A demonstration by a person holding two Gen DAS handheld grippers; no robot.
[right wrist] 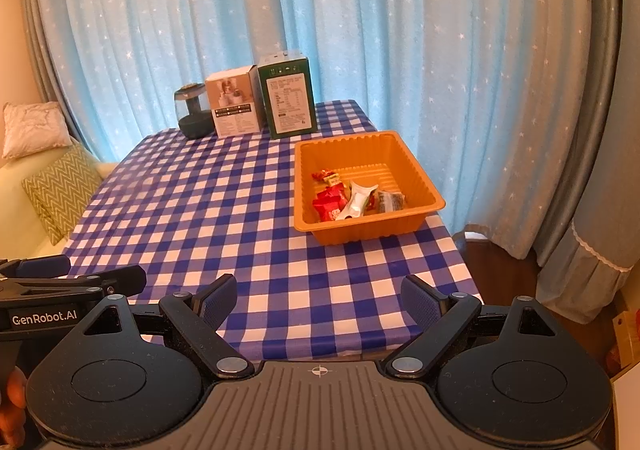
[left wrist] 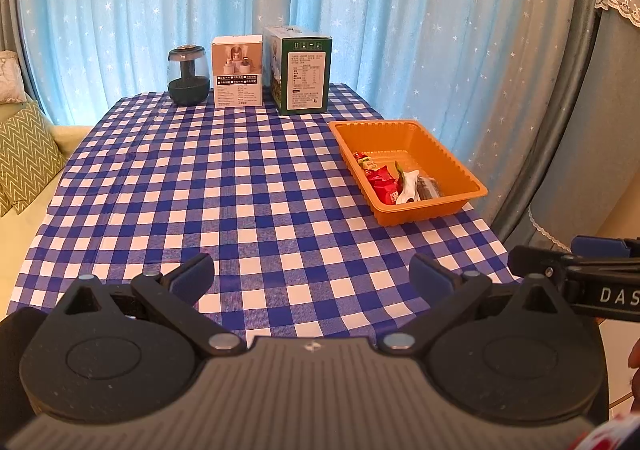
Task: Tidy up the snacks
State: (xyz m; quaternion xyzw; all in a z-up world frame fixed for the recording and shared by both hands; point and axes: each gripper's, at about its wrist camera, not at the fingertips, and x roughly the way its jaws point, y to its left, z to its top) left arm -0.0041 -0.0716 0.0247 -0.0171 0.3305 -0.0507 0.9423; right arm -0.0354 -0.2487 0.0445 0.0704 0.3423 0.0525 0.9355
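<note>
Nearest to me, my left gripper [left wrist: 312, 282] hangs over the near edge of the counter [left wrist: 240, 190], its jaws spread wide with nothing but checked cloth between the blue pads. My right gripper [right wrist: 318, 300] sits beside it in the same attitude, jaws wide and empty too. Both point forward and tilt down toward the cloth, side by side, each one's fingers showing at the edge of the other's view. I read this as a resting pose: neither hand is reaching for anything, and I see no loose snack on the cloth to go after.

Further out, toward the right side of the counter and close to its edge, stands the orange tray [left wrist: 460, 166]. The snacks [left wrist: 394, 180] lie bunched in its near end: red wrappers, a white packet, and something dark that I cannot make out. They sit there, I judge, because the tray is the collecting place, so the sorting looks done or nearly so.

At the far edge, against the blue starred curtain [left wrist: 400, 30], three things stand in a tidy row, just beside one another: a dark round glass jar [left wrist: 188, 76], a white box [left wrist: 237, 71] and a taller green box [left wrist: 304, 70], all upright and well apart from the tray.
</note>
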